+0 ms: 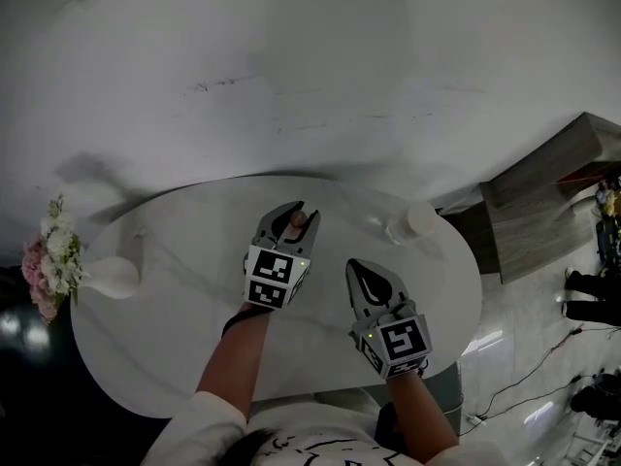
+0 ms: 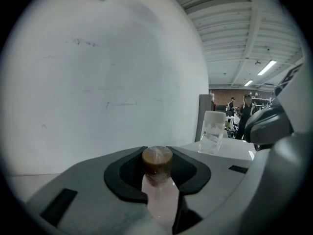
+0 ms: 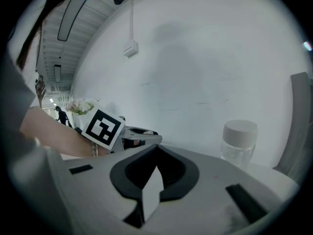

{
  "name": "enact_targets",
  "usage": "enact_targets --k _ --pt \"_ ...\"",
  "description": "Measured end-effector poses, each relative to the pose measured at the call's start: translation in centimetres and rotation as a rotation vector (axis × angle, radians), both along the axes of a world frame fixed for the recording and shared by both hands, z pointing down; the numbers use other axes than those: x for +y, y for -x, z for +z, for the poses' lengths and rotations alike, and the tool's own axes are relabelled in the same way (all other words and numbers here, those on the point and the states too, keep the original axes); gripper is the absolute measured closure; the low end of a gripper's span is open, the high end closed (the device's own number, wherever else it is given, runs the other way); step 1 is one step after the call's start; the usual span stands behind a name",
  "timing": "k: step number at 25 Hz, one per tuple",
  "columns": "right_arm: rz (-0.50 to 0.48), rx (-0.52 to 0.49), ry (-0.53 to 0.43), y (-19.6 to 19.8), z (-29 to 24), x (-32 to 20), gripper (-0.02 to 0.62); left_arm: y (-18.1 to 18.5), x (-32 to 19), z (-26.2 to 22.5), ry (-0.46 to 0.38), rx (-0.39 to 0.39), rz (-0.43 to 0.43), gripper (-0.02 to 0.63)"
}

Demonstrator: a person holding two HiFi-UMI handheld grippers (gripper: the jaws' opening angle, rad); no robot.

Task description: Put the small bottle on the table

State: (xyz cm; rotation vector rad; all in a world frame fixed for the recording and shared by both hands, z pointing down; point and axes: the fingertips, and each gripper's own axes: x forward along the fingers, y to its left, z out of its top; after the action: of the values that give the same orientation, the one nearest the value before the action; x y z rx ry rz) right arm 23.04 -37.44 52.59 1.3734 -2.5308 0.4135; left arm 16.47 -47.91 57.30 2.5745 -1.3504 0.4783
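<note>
The head view is dim and greyish, its colours weak. Soft, even light falls on the pale worktop (image 1: 175, 348), and the vase (image 1: 112, 278) at its left edge throws a faint blurred shadow on the wall behind. Glare streaks the floor (image 1: 505, 357) off the right edge. Both gripper views are round fisheye pictures with black corners and bent lines. Ceiling strip lights (image 2: 267, 68) glow at the upper right of the left gripper view, where the small bottle (image 2: 157, 180) looks soft close to the lens.

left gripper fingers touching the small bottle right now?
Touching. The left gripper view shows the left gripper with its fingers pressed against both sides of the small bottle, with no gap.
</note>
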Motion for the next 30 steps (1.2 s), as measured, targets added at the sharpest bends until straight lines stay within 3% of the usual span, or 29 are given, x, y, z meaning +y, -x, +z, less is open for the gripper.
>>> enact_targets --k 22,30 --pt "-0.003 -0.025 0.025 0.1 1.0 1.1 0.595 -0.8 0.6 1.9 0.030 -0.053 0.046 0.487" --pt "0.001 -0.029 0.017 0.5 0.4 1.5 0.595 -1.0 0.8 2.2 0.081 -0.082 0.061 0.486"
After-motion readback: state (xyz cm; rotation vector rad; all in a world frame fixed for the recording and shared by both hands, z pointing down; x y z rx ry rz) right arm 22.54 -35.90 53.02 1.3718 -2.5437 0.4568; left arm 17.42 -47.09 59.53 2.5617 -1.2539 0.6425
